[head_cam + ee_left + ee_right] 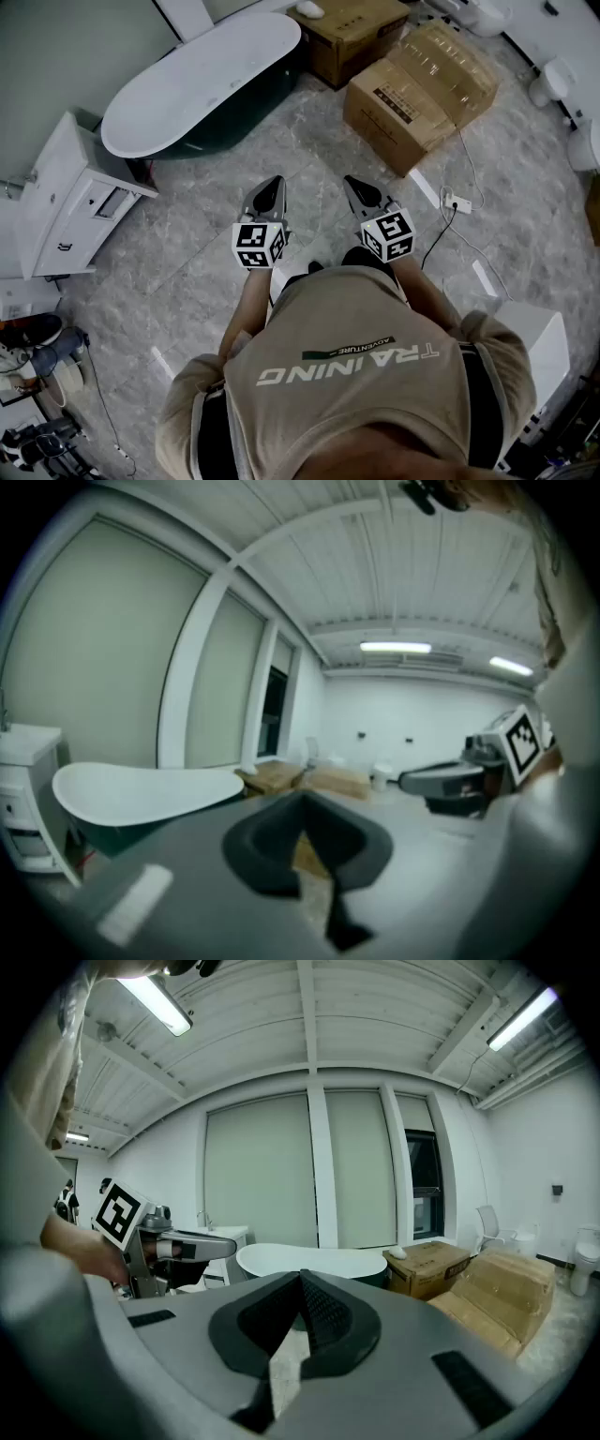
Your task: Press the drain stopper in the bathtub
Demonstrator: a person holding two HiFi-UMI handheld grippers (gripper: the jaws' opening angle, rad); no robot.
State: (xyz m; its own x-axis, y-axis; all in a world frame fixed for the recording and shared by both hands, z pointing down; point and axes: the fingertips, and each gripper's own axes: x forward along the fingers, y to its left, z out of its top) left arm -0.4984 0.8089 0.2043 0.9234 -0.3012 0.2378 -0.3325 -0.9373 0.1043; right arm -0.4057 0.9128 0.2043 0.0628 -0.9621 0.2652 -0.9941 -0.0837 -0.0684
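White bathtub point(202, 80) stands ahead to your left, well apart from both grippers; its drain stopper can't be made out. Your left gripper point(271, 187) and right gripper point(358, 187) hang side by side over the floor point(187, 244), jaws closed and empty.

"TRAINING" and smaller "ADVENTURE", upside down, on the person's shirt point(375, 398)

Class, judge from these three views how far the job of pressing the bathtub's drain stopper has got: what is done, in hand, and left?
Done: nothing visible. The white oval bathtub with dark green sides stands across the grey floor, apart from both grippers. In hand: the left gripper and right gripper, jaws together and empty, point towards it. Left: walking over, reaching in, pressing the stopper, which no view shows.
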